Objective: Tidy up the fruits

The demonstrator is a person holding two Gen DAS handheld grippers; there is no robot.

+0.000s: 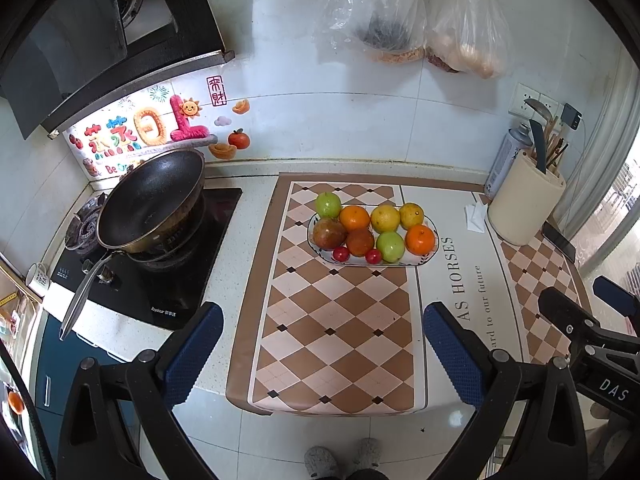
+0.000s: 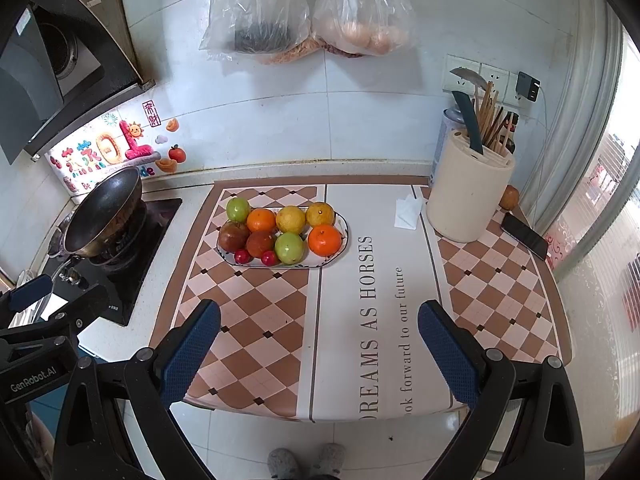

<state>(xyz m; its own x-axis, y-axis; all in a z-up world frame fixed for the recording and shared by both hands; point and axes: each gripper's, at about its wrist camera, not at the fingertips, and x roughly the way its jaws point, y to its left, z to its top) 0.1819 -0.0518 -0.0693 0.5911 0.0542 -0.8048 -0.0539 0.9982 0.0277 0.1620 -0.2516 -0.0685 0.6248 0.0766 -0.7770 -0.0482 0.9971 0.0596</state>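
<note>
Spanning most of both views, the surface [image 1: 236, 248] carries a checkered mat [image 1: 332, 320] printed with lettering, and a black stove top [image 1: 160, 280] sits at its left end. A dark wok [image 1: 152, 196] rests tilted on the burner, its long handle reaching toward the near edge. Two clear plastic bags [image 2: 308, 8] hang on the tiled wall above the surface. At the right end stands a cream utensil holder [image 2: 468, 188] filled with chopsticks and a knife, with a spray can just behind it, a phone [image 2: 524, 236] lying near its base and a folded white tissue [image 2: 408, 212] just to its left.

Toward the back of the mat sits an oval plate [image 1: 434, 246], and all the fruits lie on it, packed touching one another: a green apple [image 1: 328, 205] at the back left, two oranges [image 1: 354, 218], two yellow citrus [image 1: 385, 218], a reddish apple [image 1: 329, 233], a dark red fruit [image 1: 360, 241], a second green apple [image 1: 390, 246] near the front, and two small red fruits [image 1: 341, 254] at the front rim.

The left hand-held gripper [image 1: 322, 350] hangs over the near edge of the mat, well apart from the plate, jaws spread wide and holding nothing. The right hand-held gripper [image 2: 319, 348] hovers beside it, likewise spread wide and empty.
</note>
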